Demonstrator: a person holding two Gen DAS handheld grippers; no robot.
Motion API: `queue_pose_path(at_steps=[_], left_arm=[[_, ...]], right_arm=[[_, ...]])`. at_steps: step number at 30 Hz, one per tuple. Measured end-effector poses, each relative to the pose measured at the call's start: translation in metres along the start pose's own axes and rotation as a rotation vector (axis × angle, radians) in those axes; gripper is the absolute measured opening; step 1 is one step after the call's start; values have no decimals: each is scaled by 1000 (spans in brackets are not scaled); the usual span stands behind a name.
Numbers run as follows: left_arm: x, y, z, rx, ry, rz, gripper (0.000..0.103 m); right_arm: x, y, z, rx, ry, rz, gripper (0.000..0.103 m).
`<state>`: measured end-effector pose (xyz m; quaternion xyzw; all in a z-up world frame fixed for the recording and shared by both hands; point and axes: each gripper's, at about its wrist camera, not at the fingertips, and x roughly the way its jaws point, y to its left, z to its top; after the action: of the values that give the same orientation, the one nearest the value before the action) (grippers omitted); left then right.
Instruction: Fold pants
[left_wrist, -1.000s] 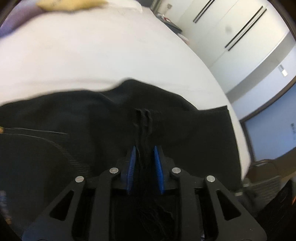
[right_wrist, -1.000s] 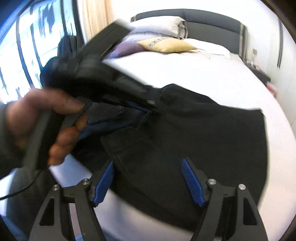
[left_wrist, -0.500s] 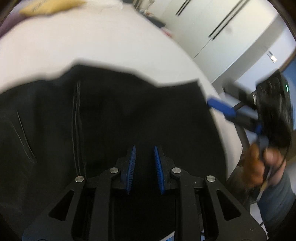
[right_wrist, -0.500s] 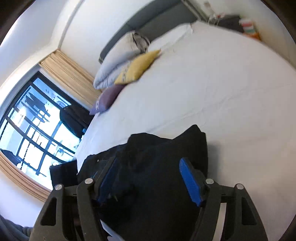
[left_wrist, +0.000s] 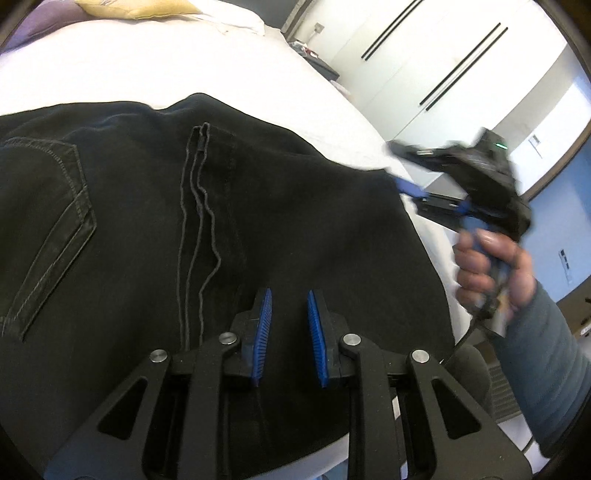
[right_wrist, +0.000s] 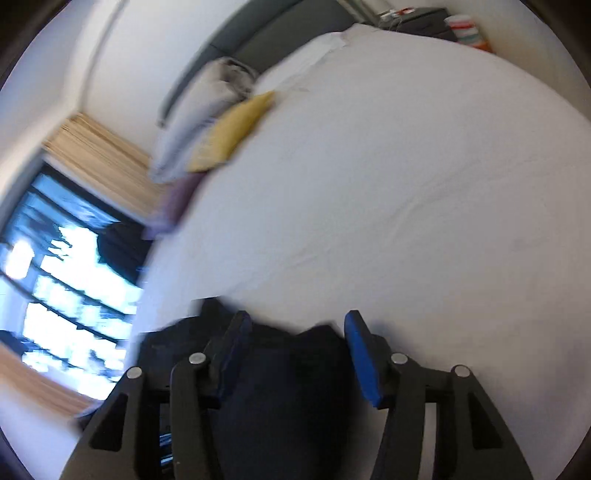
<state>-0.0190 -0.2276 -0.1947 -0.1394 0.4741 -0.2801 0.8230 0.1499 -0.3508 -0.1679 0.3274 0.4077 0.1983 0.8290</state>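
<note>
Black pants (left_wrist: 229, 221) lie folded on the white bed (left_wrist: 129, 70), back pocket at the left and a seam down the middle. My left gripper (left_wrist: 290, 314) hovers over the pants' near part, its blue pads a little apart with nothing between them. My right gripper (right_wrist: 295, 339) is open over the pants' far right edge; the pants (right_wrist: 280, 387) show dark between its fingers, not gripped. In the left wrist view the right gripper (left_wrist: 410, 188) is held by a hand at the pants' right corner.
A yellow pillow (right_wrist: 232, 133), grey pillows (right_wrist: 207, 103) and a purple pillow (right_wrist: 177, 199) lie at the bed's head. A window (right_wrist: 55, 295) is at the left. White wardrobe doors (left_wrist: 424, 62) and a nightstand (right_wrist: 421, 18) stand beyond the bed.
My left gripper let go of the fabric it pinched a second ago and its jaws opened a little. My right gripper swung from the pants' near side to their far right edge.
</note>
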Motion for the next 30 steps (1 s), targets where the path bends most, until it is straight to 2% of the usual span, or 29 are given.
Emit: queue_pose_path(at_steps=[3,5,8,9,10,11,13,15,16,18,21,23,24,25,27,29,30], left_arm=[[-9,20,-11,9,-6,-2,20],[-8,21,-11,6,-5,5,20],[-9,13,-16,47,-7,49,20],[-9,11,-18,59,-9,61,20],[-7,10,-18,60,-8,66,20],[-7,10,-19,51,-6,66,20],[-9,12,-20,38,-3,60,20],[-5,14,-19,28,0,55,20],[-1,15,-19,27,-1,57,20],[3,14,-21,30,-4,70,20],[6,11,-22,30,-9,79,20],[6,11,-24,25,-10,76,20],[4,11,-25,24,-9,75,20],[3,10,-24,24,-8,77,20],[4,10,-25,25,-8,76,20],[4,10,-26,26,-11,76,20],[4,10,-27,27,-12,78,20]], right_arm=[[-24,27,-28,-88,15,126,57],[-33,31,-54,-70,35,191,57],[-36,14,-86,-3,39,246,60],[-32,7,-92,20,52,225,60],[-25,1,-96,37,63,163,60],[-25,-8,-99,57,59,86,53],[-37,-18,-92,130,-10,87,52],[-52,-9,-79,95,-83,86,54],[-56,0,-72,54,-91,103,54],[-54,14,-64,-8,-47,144,57],[-29,21,-55,-71,36,90,57],[-8,4,-47,-38,65,78,57],[4,-10,-41,-2,72,26,54],[15,-23,-34,24,85,21,51],[17,-38,-26,33,68,28,36],[8,-33,-24,22,49,2,38],[2,-29,-24,17,34,-4,43]])
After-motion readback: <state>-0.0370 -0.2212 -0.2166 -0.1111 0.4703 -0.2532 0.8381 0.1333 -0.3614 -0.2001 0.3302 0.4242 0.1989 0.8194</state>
